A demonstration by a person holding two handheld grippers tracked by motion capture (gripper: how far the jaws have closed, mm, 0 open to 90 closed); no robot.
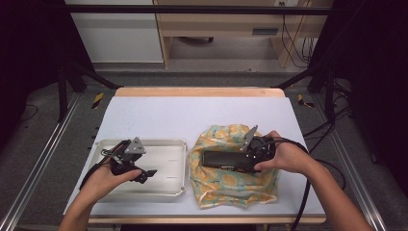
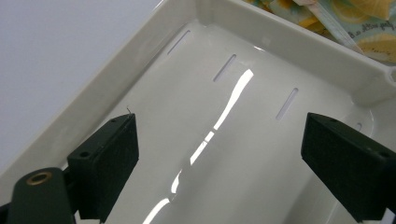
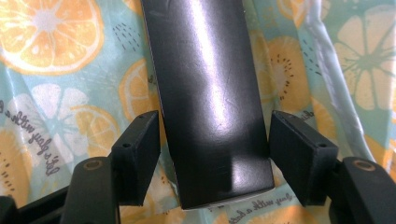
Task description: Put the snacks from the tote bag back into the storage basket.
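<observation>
- A white-covered table (image 1: 159,113) is seen from above.
- A shallow white tray (image 1: 168,166) is set at its left front.
- A crumpled bag printed with citrus slices (image 1: 231,185) is spread just beside the tray.
- A long black box (image 1: 226,160) is laid on the bag.
- The right gripper (image 3: 212,156) is placed around the box's end, jaws parted, a small gap seen either side.
- The left gripper (image 2: 219,163) is held wide open above the tray floor, nothing between its jaws.
</observation>
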